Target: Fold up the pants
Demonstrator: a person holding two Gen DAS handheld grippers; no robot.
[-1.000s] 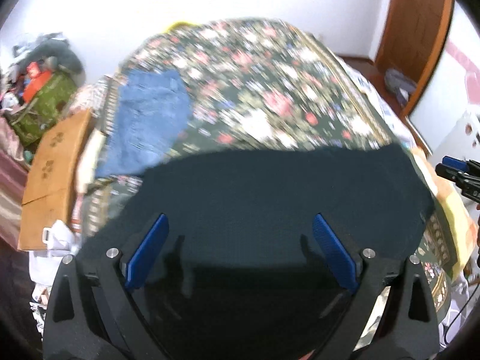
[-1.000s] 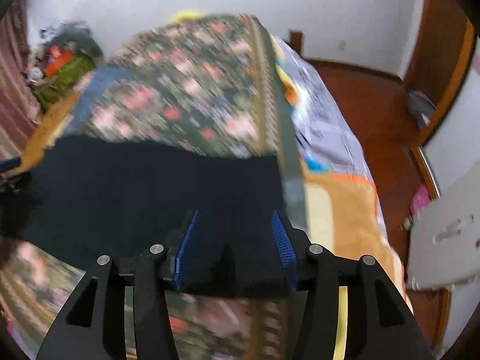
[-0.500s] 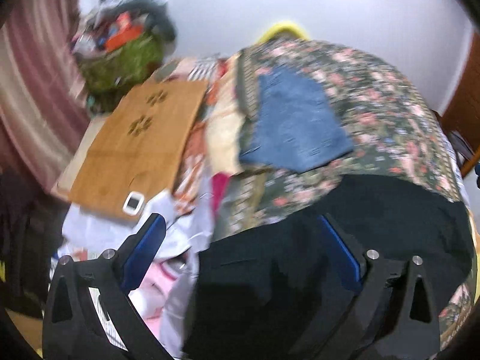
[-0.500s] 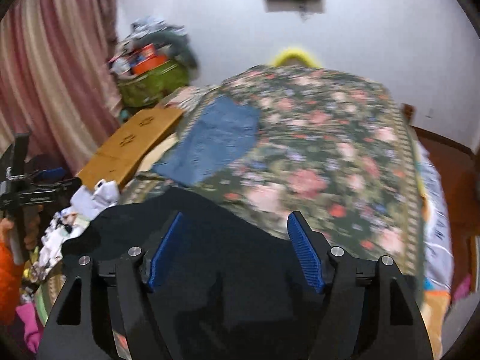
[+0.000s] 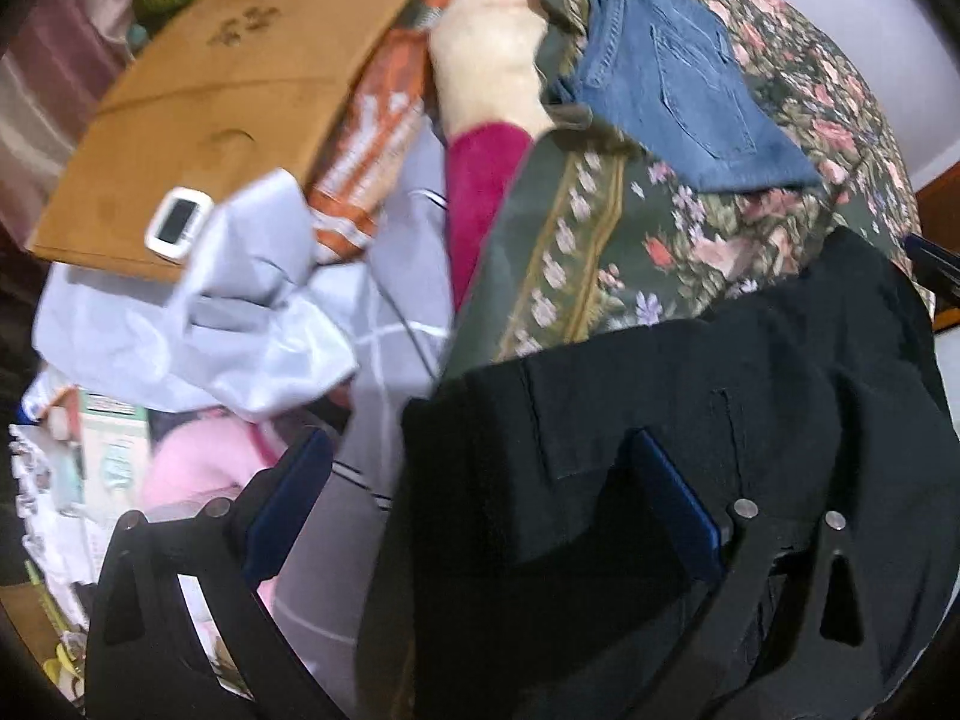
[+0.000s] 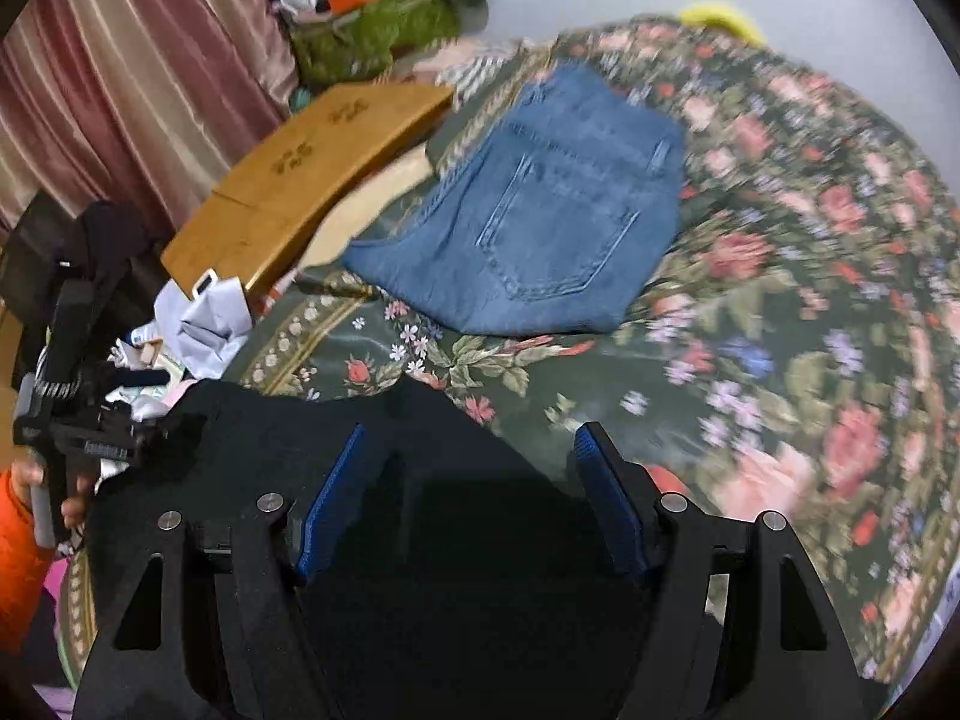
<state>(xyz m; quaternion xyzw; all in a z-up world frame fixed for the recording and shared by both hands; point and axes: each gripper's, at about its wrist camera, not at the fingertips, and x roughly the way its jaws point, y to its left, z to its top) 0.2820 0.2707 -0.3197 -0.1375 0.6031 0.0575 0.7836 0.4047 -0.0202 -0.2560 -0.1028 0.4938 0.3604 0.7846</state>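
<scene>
Now black pants (image 5: 690,420) nearer the bed's cluttered side, folded jeans (image 6: 540,210) closer.

We note black pants (image 5: 750,420): matt woven cloth, stitched pocket seams showing. Folded jeans (image 6: 552,204): blue denim, faded, coarse weave, raised seams. Bedspread (image 6: 810,300): floral printed cloth, soft, low sheen. Board (image 5: 240,60): light wood, smooth, satin finish (cut-out motifs in it). Curtain (image 6: 120,90): pink striped fabric, glossy. Pale grey sheet (image 5: 240,312): thin crumpled cloth, slight shine. Left gripper (image 5: 480,510) and right gripper (image 6: 474,498): black matt plastic frames, metal pins, ribbed blue pads (image 6: 327,504).
</scene>
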